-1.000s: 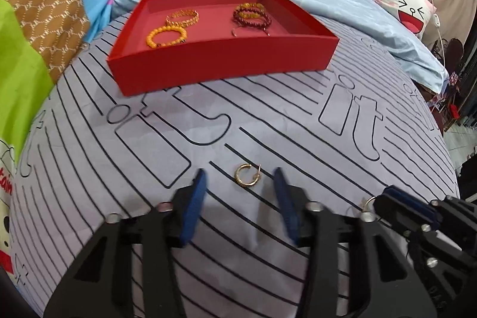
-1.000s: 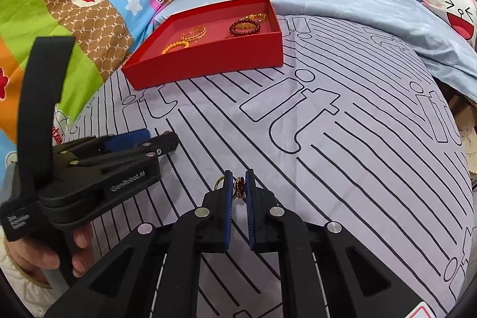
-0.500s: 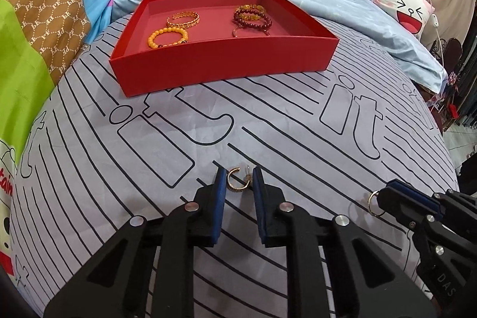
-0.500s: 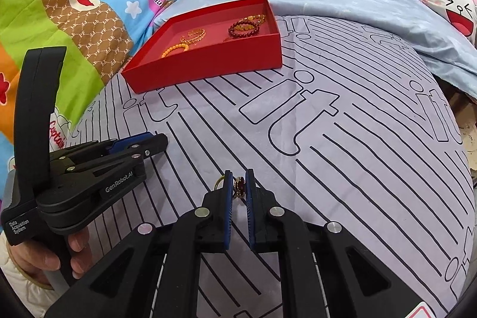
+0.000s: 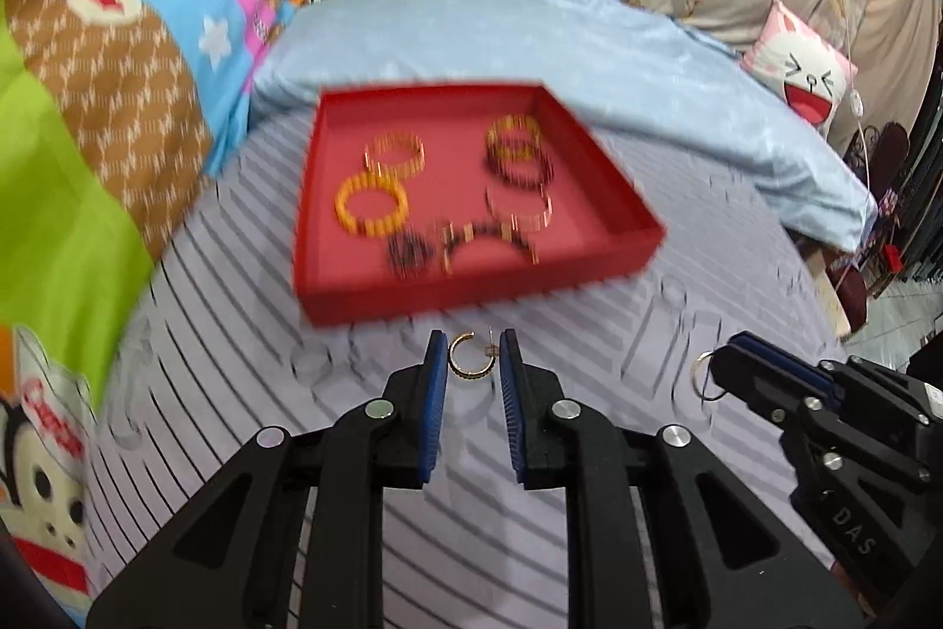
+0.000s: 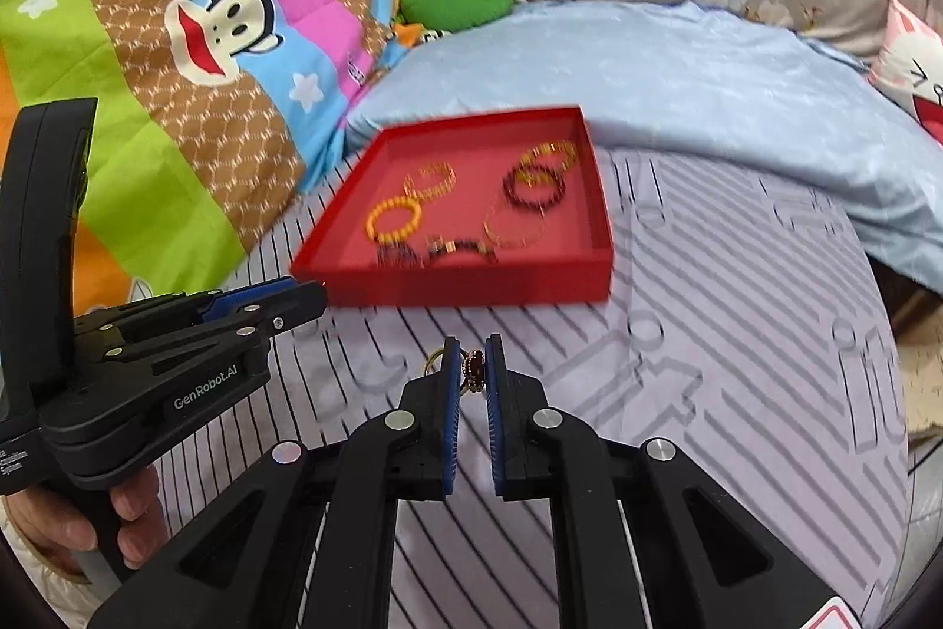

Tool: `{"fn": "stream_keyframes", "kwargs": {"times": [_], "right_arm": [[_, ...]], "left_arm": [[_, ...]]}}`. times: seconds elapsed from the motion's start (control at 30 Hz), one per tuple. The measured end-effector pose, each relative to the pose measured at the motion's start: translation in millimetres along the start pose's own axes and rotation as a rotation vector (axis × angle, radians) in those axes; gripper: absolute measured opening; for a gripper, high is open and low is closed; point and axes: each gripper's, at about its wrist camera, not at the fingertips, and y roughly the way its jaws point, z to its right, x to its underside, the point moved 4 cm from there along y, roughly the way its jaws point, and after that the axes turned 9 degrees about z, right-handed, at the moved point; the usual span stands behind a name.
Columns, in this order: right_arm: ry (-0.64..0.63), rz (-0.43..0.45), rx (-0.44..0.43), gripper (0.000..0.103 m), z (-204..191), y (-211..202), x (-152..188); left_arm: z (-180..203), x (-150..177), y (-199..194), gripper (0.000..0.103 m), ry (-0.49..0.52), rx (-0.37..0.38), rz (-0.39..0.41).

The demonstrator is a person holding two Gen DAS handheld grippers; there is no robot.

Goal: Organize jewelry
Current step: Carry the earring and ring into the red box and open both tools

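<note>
- The left tool point(image 5: 470, 364) is clamped on a gold hoop earring point(image 5: 470, 364), its pads pressing the hoop's two sides, with the post sticking up by the right pad.
- The right tool point(image 6: 473, 371) is shut on a ring with a dark red stone point(image 6: 473, 371).
- Both pieces hang above the bed, just short of the near wall of the red tray point(image 5: 471, 296), which lies straight ahead of each tool (the left looks slightly nearer, though blur makes that a guess).
- The tray already holds several bracelets, including an orange beaded bracelet point(image 5: 371, 206), so free floor is mostly front-right.
- The striped bedsheet point(image 6: 737, 334) is soft; a colourful cartoon quilt point(image 6: 177, 39) and pillows crowd the far side.
</note>
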Motion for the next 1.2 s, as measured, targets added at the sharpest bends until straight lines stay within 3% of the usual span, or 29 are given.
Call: {"fn": "stream_keyframes", "kwargs": {"times": [0.27, 0.47, 0.73, 1.0, 1.1, 1.2], "right_arm": [[-0.011, 0.037, -0.023, 0.008, -2.6, 47.9, -66.9], [-0.003, 0.026, 0.007, 0.008, 9.9, 99.6, -93.0], [0.021, -0.023, 0.025, 0.008, 25.2, 150.9, -93.9], [0.011, -0.063, 0.032, 0.009, 25.7, 177.3, -86.1], [0.006, -0.058, 0.038, 0.015, 24.7, 177.4, -85.6], [-0.009, -0.047, 0.06, 0.028, 22.6, 173.9, -85.3]], "left_arm": [[-8.6, -71.0, 32.7, 0.018, 0.021, -0.028, 0.076], [-17.1, -90.0, 76.4, 0.018, 0.015, -0.055, 0.057], [-31.1, -94.7, 130.3, 0.018, 0.0, -0.081, 0.008], [-38.2, -90.0, 156.2, 0.018, 0.0, -0.098, -0.025], [-39.6, -89.6, 159.6, 0.019, -0.002, -0.111, -0.029], [-39.7, -89.3, 158.0, 0.035, -0.004, -0.126, -0.025]]}}
